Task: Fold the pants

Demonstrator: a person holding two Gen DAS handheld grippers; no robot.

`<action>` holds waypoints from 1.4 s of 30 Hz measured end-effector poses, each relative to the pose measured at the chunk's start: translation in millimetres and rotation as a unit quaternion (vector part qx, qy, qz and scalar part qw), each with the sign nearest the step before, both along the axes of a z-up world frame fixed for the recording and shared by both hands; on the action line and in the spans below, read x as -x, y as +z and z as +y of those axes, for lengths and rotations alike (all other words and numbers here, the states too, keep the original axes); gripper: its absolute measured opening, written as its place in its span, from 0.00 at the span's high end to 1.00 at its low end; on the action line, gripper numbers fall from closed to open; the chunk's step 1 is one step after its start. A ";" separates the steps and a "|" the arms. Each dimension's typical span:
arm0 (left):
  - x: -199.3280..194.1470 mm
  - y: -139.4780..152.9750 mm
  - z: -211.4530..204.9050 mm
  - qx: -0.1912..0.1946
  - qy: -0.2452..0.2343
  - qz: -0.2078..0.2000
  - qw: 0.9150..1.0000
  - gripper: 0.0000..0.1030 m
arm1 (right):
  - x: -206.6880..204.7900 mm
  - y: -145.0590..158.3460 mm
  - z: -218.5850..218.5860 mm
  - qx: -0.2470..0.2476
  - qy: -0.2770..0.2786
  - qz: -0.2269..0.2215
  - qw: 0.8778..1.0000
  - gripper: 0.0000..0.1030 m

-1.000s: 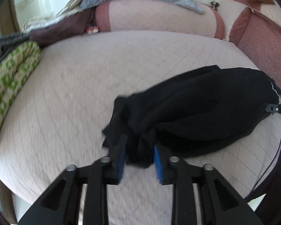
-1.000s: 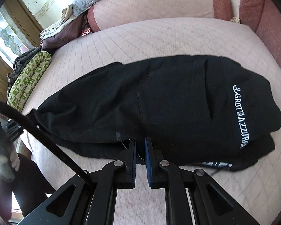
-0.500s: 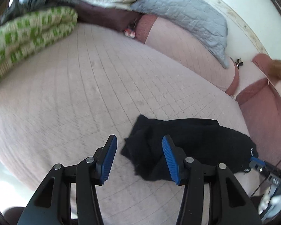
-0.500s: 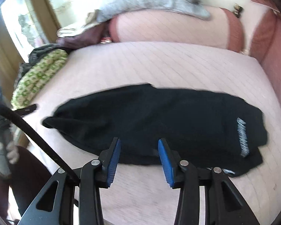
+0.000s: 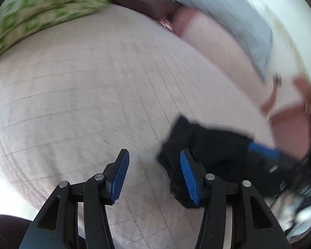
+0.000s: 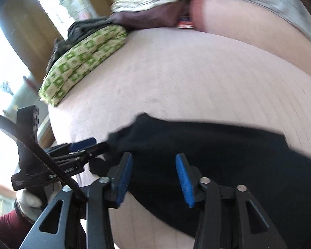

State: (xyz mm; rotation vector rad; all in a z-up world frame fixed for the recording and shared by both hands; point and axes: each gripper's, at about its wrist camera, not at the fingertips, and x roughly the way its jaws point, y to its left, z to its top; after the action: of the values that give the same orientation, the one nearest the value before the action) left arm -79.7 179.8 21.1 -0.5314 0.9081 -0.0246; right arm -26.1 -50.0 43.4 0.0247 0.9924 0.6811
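Note:
The black pants lie folded on the pale pink quilted bed. In the left wrist view the pants lie to the right, their near end behind my right finger. My left gripper is open and empty above the bed beside the pants' end. My right gripper is open and empty, lifted just above the pants' near edge. The left gripper also shows in the right wrist view at the pants' left end. The view is blurred by motion.
A green-and-cream patterned folded blanket lies at the bed's far left edge. A grey quilted pillow and a pink bolster line the far side. A window and wooden frame stand left of the bed.
Both grippers were shut on the pants a second ago; both have opened, let go and pulled back and up. The pants now lie flat, and both views have swung left.

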 end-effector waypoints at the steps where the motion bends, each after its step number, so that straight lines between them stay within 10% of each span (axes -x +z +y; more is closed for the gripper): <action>1: 3.7 4.2 10.3 0.003 0.023 -0.010 1.000 0.51 | -4.0 0.7 12.7 0.010 0.012 -0.004 1.000 0.41; 8: 16.9 5.0 47.7 0.066 0.096 -0.020 0.993 0.51 | -8.9 -29.7 105.9 0.105 0.125 -0.008 0.987 0.42; 9: 17.3 1.8 51.2 0.084 0.100 -0.017 0.991 0.51 | -8.7 -36.2 115.2 0.123 0.131 -0.012 0.984 0.45; 10: 18.4 -0.9 54.2 0.097 0.103 -0.014 0.990 0.51 | -8.4 -42.9 122.1 0.144 0.131 -0.016 0.981 0.71; 14: 18.8 4.0 60.0 0.112 0.114 -0.021 0.987 0.50 | -27.8 -32.9 119.4 0.118 0.083 -0.013 0.989 0.80; 17: 18.7 10.1 58.4 0.109 0.114 -0.032 0.987 0.48 | -51.2 -19.6 98.0 0.059 0.039 0.007 0.997 0.61; 19: 19.0 11.4 56.5 0.113 0.111 -0.035 0.987 0.47 | -57.2 -17.7 91.2 0.054 0.033 0.016 0.998 0.29; 28: 14.5 16.7 44.0 0.125 0.089 -0.040 0.987 0.46 | -59.6 -70.0 114.5 0.171 0.118 0.020 0.978 0.08; 34: 14.5 15.0 46.9 0.130 0.094 -0.036 0.986 0.46 | -54.6 -65.6 121.5 0.142 0.111 0.043 0.983 0.67; 42: 11.4 14.2 45.8 0.129 0.103 -0.034 0.986 0.46 | -89.3 -45.0 111.7 0.137 0.030 0.022 0.990 0.71</action>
State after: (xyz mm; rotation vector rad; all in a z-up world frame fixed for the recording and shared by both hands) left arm -91.2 225.6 35.3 -0.8585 0.7845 0.0277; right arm 63.2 61.7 -1.6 -0.2334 1.1269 0.5962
